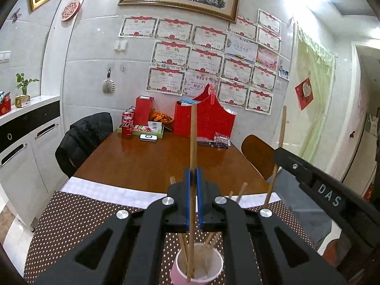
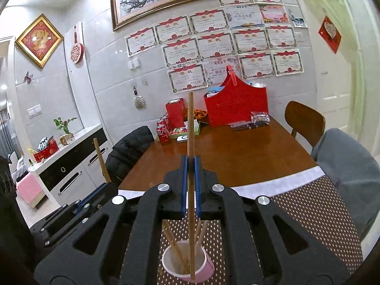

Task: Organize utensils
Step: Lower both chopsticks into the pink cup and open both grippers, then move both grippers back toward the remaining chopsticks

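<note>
Chopsticks of pale wood stand upright, one [image 1: 193, 142] clamped between the blue-padded left gripper [image 1: 194, 178] fingers, another [image 2: 190, 130] pinched likewise in the right gripper [image 2: 190, 166], both above a pink paper cup [image 2: 187, 264] of more sticks below the fingertips.

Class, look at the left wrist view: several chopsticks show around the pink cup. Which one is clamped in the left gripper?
The tall upright chopstick, pinched between the left gripper's blue pads; the other chopsticks lean loose in the pink cup.
</note>
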`<state>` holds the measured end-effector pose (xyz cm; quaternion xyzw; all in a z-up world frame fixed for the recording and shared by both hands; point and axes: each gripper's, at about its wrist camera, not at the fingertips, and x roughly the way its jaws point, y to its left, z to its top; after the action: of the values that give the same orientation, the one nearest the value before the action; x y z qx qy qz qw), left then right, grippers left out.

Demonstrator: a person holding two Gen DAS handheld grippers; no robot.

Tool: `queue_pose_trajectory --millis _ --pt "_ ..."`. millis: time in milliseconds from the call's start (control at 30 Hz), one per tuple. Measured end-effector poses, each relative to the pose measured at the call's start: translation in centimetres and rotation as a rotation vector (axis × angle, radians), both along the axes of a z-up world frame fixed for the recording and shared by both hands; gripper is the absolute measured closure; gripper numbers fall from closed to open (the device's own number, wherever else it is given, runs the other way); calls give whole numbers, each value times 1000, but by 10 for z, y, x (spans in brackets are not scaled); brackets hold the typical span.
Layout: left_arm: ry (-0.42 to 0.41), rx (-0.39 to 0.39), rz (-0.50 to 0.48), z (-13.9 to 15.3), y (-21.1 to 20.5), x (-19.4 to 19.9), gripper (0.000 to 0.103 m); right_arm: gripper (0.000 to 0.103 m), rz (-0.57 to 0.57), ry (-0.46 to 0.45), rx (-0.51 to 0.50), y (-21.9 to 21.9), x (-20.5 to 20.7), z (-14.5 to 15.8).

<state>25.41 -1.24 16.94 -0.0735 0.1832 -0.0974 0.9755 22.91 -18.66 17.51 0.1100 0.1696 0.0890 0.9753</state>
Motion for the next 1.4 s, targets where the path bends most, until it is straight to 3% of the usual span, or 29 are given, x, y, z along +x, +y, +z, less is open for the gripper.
queue_pose_trajectory --millis 133,300,567,700,867,1000,1067,1133,1400 --pt "6 11 3 -8 -2 20 97 97 13 21 0 4 23 -12" --pt "93 51 -5 -37 -6 42 97 97 17 54 -35 10 33 -36" --pt "212 116 -13 -85 -5 44 96 97 62 186 -86 12 34 -85" --pt "235 156 -8 -102 -4 38 93 97 94 238 -99 14 32 -99" --pt "197 244 30 -104 -8 20 87 95 79 249 -122 15 25 -104" --pt "187 237 37 -97 -3 6 83 94 65 267 -108 9 16 -99" --pt "184 228 41 -92 1 -2 82 83 50 265 -114 8 11 -96" --pt "174 231 44 -88 4 -11 81 39 40 256 -112 5 4 -93" --pt "146 232 53 -73 11 -48 69 38 16 206 -128 3 -32 -76"
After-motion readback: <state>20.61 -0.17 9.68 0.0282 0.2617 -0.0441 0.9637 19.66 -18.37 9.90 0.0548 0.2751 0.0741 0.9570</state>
